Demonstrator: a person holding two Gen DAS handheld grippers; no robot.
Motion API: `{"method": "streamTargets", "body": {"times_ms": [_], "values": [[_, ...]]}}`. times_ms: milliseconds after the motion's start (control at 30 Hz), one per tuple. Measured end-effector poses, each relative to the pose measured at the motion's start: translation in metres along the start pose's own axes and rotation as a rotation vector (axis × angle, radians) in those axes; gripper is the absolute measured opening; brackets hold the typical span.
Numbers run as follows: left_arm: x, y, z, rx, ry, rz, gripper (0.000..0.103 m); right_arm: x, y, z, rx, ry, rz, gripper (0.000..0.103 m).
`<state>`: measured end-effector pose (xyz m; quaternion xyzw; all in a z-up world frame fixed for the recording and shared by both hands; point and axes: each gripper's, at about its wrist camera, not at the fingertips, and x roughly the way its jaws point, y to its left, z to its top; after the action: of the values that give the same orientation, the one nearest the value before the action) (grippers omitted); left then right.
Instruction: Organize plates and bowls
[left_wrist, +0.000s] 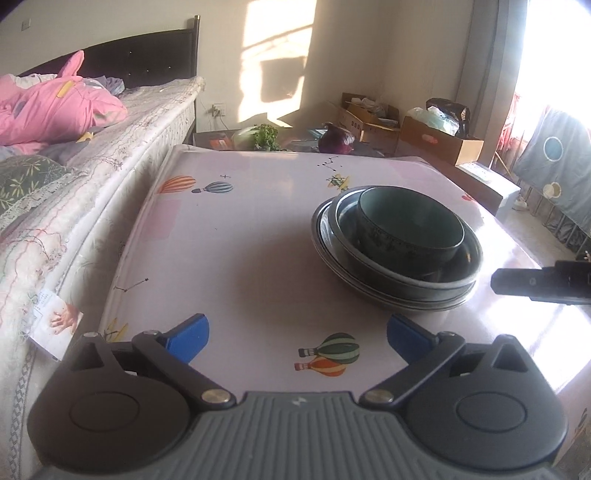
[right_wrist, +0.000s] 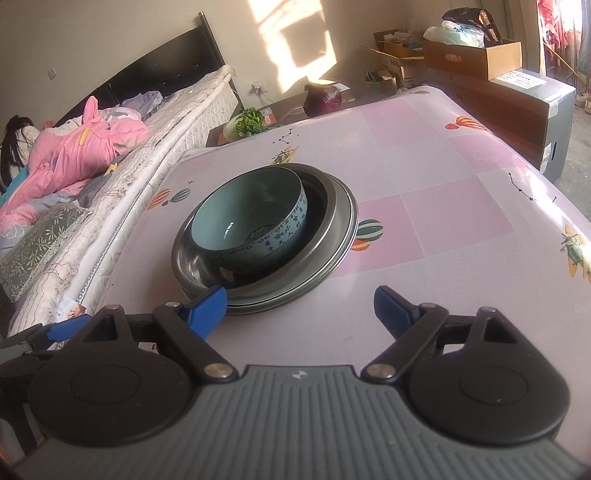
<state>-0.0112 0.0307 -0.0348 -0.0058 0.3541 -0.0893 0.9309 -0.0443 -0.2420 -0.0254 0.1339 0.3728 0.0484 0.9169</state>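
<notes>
Blue-green ceramic bowl (right_wrist: 255, 218) nested in stacked steel plates (right_wrist: 332, 236), mid-surface (right_wrist: 443, 206) on the balloon-print cloth. Left gripper (left_wrist: 297, 338) at 7 o'clock of the stack, jaws spread wide, empty. Right gripper (right_wrist: 300, 310) at 5 o'clock, jaws likewise apart, gripping nothing. Bed (left_wrist: 110, 147) at 9 o'clock.

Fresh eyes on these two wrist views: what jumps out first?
The stack of dishes mid-table: a pale blue-green bowl with dark characters on its wall, nested in steel plates. Both grippers stand open and empty, the left gripper short of the stack, the right gripper with one blue pad at the plates' near rim. Beyond, a pink garment on the bed and a purple cabbage past the table's far edge.
</notes>
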Motion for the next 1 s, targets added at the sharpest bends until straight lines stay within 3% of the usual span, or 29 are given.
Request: {"method": "streamTargets", "body": {"times_ms": [133, 333, 567, 1000], "values": [[-0.007, -0.007, 0.014, -0.002, -0.01, 0.051, 0.103, -0.013, 0.006, 0.002, -0.033, -0.019, -0.02, 0.09], [0.001, -0.016, 0.029, -0.016, 0.055, 0.169, 0.103, -0.031, 0.012, 0.007, -0.076, -0.048, -0.055, 0.102], [0.018, -0.032, 0.033, 0.053, 0.177, 0.184, 0.103, -0.023, 0.026, 0.009, -0.124, 0.011, -0.098, 0.102], [0.023, -0.031, 0.029, -0.027, 0.25, 0.19, 0.103, -0.011, 0.026, 0.01, -0.106, 0.055, -0.132, 0.102]]}}
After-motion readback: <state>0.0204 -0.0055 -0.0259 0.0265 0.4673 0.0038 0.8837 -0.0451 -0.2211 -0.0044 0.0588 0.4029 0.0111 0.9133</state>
